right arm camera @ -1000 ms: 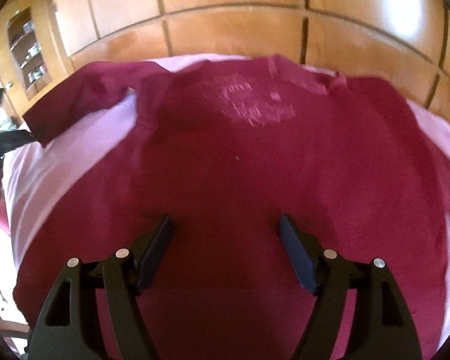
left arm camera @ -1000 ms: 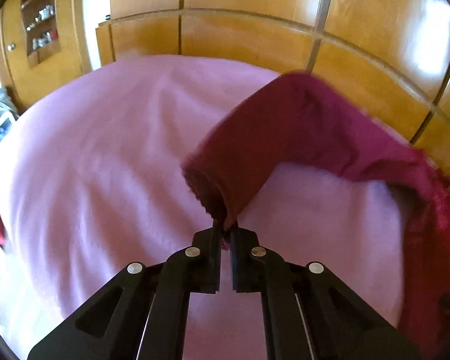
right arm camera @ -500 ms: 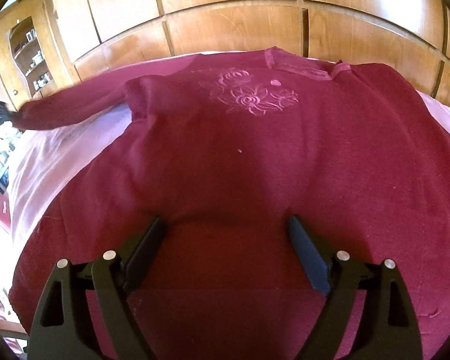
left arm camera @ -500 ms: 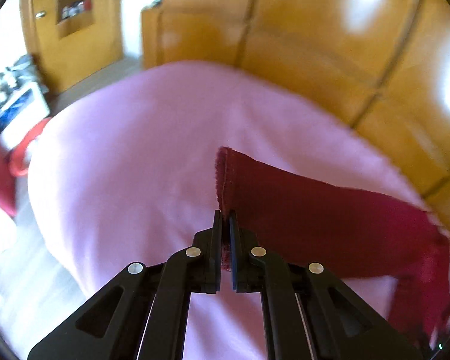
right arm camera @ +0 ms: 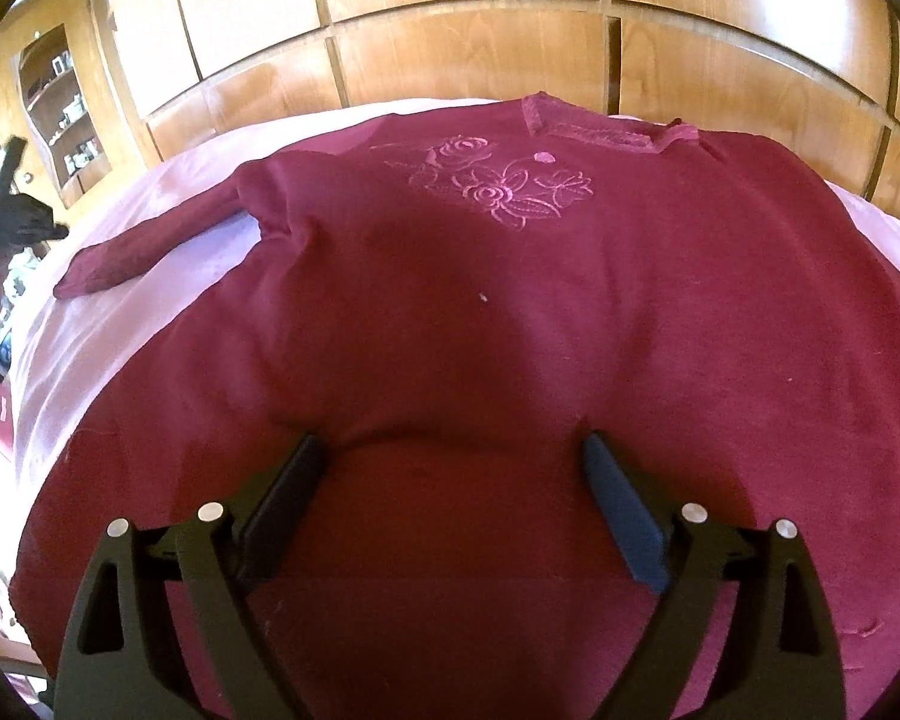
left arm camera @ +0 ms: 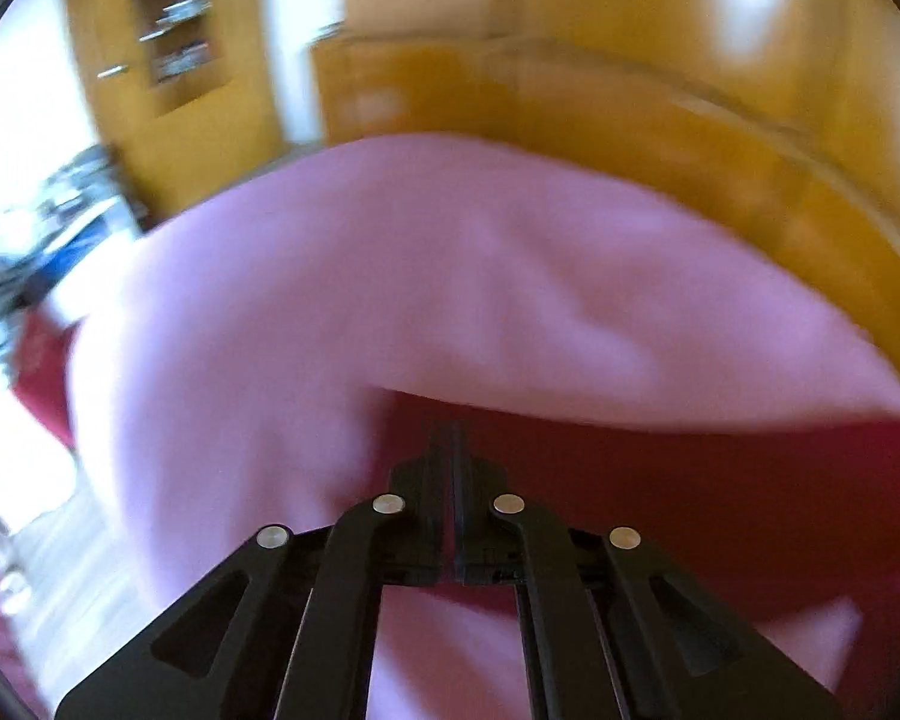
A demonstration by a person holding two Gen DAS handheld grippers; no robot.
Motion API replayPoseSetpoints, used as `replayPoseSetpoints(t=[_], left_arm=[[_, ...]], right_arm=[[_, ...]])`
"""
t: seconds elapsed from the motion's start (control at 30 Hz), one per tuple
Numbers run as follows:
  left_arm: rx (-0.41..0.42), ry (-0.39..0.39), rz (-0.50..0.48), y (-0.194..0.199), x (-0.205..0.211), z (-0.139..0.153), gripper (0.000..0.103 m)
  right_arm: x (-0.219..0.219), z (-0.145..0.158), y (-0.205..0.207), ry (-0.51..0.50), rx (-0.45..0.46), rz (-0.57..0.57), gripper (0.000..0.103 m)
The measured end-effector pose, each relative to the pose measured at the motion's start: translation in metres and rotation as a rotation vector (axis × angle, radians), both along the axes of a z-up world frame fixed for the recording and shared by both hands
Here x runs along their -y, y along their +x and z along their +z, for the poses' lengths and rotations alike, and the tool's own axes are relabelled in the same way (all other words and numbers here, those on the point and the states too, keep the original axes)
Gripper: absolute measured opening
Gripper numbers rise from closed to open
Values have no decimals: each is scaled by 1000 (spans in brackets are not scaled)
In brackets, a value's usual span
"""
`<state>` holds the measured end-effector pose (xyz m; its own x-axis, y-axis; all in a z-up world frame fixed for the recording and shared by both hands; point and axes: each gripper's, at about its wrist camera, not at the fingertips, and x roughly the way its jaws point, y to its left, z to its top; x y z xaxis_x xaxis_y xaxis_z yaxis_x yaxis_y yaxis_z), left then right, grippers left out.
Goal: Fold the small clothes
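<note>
A dark red sweater [right arm camera: 510, 312] with a pink embroidered rose lies flat, front up, on a pink bedspread [right arm camera: 168, 180]. Its left sleeve [right arm camera: 150, 240] lies stretched out to the left on the bedspread. My right gripper [right arm camera: 456, 456] is open and empty, low over the sweater's lower body. In the blurred left wrist view my left gripper [left arm camera: 452, 438] is shut, its jaws over the sleeve [left arm camera: 690, 492]; the blur hides whether cloth is pinched. The left gripper also shows in the right wrist view [right arm camera: 12, 222], apart from the cuff.
A wooden panelled headboard [right arm camera: 480, 42] runs behind the bed. A wooden cabinet with shelves [right arm camera: 60, 108] stands at the far left. The bedspread's left edge [left arm camera: 96, 396] drops to the floor, with clutter [left arm camera: 42, 240] beyond.
The left gripper pulled the sleeve out to the left and laid it flat on the bedspread. The right gripper stayed open and sank slightly toward the sweater.
</note>
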<state>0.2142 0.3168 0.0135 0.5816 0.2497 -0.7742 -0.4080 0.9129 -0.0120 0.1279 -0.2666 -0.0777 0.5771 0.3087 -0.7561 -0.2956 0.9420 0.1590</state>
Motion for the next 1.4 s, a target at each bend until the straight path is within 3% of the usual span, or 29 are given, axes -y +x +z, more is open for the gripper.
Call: replayPoseSetpoints(t=[0.1,0.2,0.3,0.4,0.5,0.63,0.73,0.77,0.8,0.97,1.1,1.2,1.27,1.4], left_arm=[[56,-33,-214,-24,83,6,0],[82,-84,-427,-51,172,2,0],[72,-87,-572,-76,241,-11,0],[28,-100,-685,-94,292,-31,0],[-25,-102,-711,-103,315,-48,0],[-28,-33,-711,-101,326,-55,0],[-35,-19,-713,-99,320,-61,1],[-29,-21,-712,-100,317,-60,2],[-25,-20,-713,-101,317,-63,2],[-3,-2,-702,-97,325,-72,2],[12,47,-696,-101,331,-74,2],[11,64,-696,-101,333,-74,2],[8,65,-696,-100,333,-74,2],[-2,90,-699,-99,336,-75,2]], right_arm=[[2,4,0,10,-12,-6,88],[23,21,-4,66,-28,-55,75],[78,47,-18,119,27,-189,75],[161,64,-38,82,81,-440,75],[215,62,-58,-172,121,-586,76],[249,31,-55,-326,63,-591,71],[266,-1,-40,-351,-33,-553,39],[267,-2,-39,-354,-23,-541,15],[271,4,-36,-387,-11,-550,5],[329,65,-42,-265,114,-713,6],[412,103,-40,-221,150,-909,6],[466,105,-25,-251,106,-1021,6],[495,96,-9,-326,65,-1089,5],[529,78,9,-403,-11,-1158,5]])
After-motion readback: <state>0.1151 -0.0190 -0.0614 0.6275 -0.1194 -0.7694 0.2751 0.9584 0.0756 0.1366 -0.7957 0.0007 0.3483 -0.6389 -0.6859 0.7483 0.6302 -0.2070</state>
